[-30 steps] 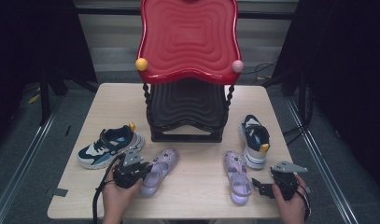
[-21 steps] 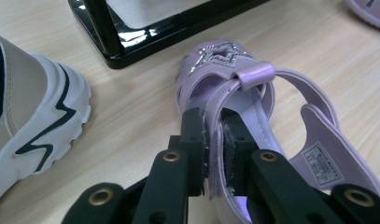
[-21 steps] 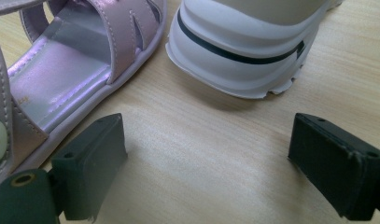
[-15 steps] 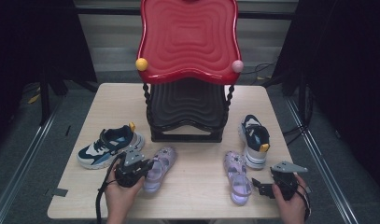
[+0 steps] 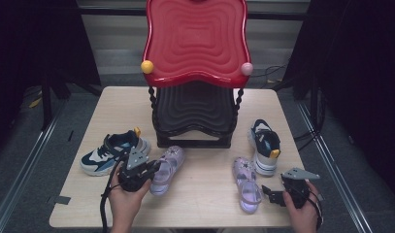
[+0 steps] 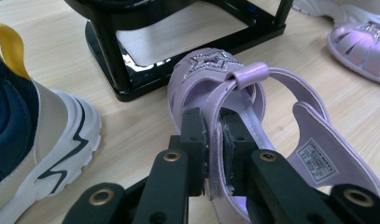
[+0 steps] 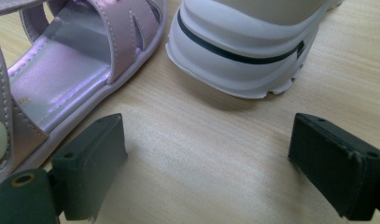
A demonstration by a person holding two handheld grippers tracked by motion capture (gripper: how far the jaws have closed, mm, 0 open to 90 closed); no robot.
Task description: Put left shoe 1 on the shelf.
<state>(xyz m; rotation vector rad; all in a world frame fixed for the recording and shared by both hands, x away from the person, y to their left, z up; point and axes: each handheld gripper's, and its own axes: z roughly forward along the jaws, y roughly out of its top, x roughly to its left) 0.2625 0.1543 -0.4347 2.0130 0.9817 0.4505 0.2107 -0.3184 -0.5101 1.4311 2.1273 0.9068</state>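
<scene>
- From above, a wooden table (image 5: 200, 204) holds a black rack (image 5: 194, 116) with a red wavy tray (image 5: 195, 41) on top, a navy sneaker (image 5: 112, 151) at the left and a white sneaker (image 5: 265, 144) at the right.
- The left gripper (image 5: 154, 167) sits at the heel end of a lilac sandal (image 5: 167, 165) just in front of the rack, with the person's left hand (image 5: 124, 201) cupped under its body from below.
- The left gripper view gives what the overhead cannot: the two black jaws are pinched on the sandal's heel strap (image 6: 215, 135), with the strap standing upright between the pads.
- The right gripper (image 5: 270, 193) lies low near the table's front right corner, held by the right hand (image 5: 302, 211), just beside a second lilac sandal (image 5: 246, 182).
- The right gripper view shows those jaws spread wide over bare wood, gripping nothing, with the second sandal at the left jaw and the white sneaker's sole ahead.
</scene>
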